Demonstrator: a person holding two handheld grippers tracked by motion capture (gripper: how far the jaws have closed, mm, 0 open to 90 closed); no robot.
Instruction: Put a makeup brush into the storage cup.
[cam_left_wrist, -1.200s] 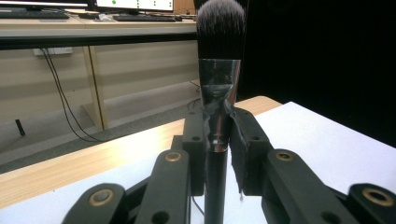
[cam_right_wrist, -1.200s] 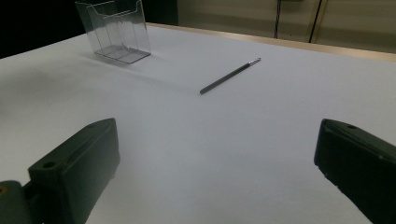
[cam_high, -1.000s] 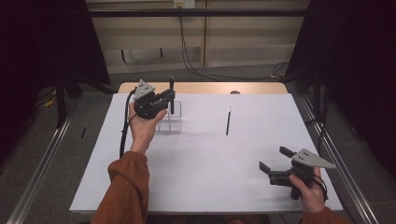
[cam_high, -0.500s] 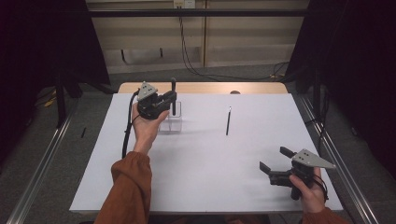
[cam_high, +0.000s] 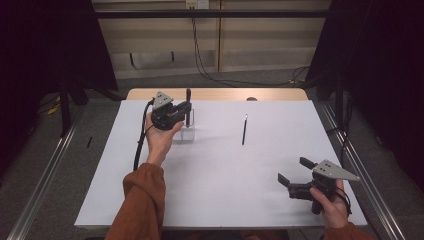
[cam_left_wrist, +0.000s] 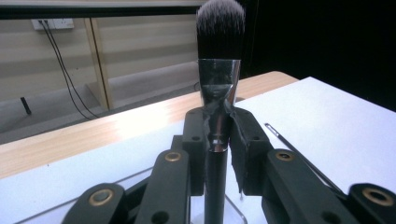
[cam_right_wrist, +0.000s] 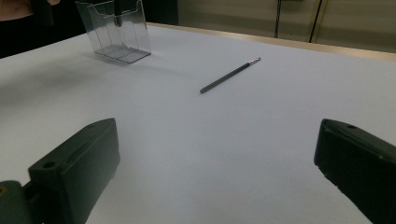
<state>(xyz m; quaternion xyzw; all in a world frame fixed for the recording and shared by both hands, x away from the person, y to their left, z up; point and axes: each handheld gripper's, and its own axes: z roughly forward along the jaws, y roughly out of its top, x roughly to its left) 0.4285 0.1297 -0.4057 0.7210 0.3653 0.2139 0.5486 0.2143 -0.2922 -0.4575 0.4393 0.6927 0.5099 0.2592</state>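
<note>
My left gripper (cam_high: 185, 113) is shut on a black makeup brush (cam_high: 188, 99), held upright with its bristles up. In the left gripper view the jaws of the left gripper (cam_left_wrist: 218, 136) clamp the brush (cam_left_wrist: 219, 70) at its silver ferrule. The brush stands over a clear plastic holder (cam_high: 188, 132), and in the right gripper view its dark handle end (cam_right_wrist: 119, 10) dips into the holder (cam_right_wrist: 116, 32). A thin black pencil (cam_high: 244, 129) lies flat on the white table to the right. My right gripper (cam_high: 293, 173) rests open at the near right, nothing between its jaws (cam_right_wrist: 210, 158).
The white table top (cam_high: 225, 190) ends in a wooden strip (cam_high: 220, 94) at the far edge. The pencil (cam_right_wrist: 229, 74) lies ahead of the right gripper. A black cable (cam_high: 141, 135) trails from the left gripper along the forearm. Dark curtains flank the table.
The left gripper has shifted slightly right and down with the brush, closer onto the clear holder. The right gripper and the pencil have not moved.
</note>
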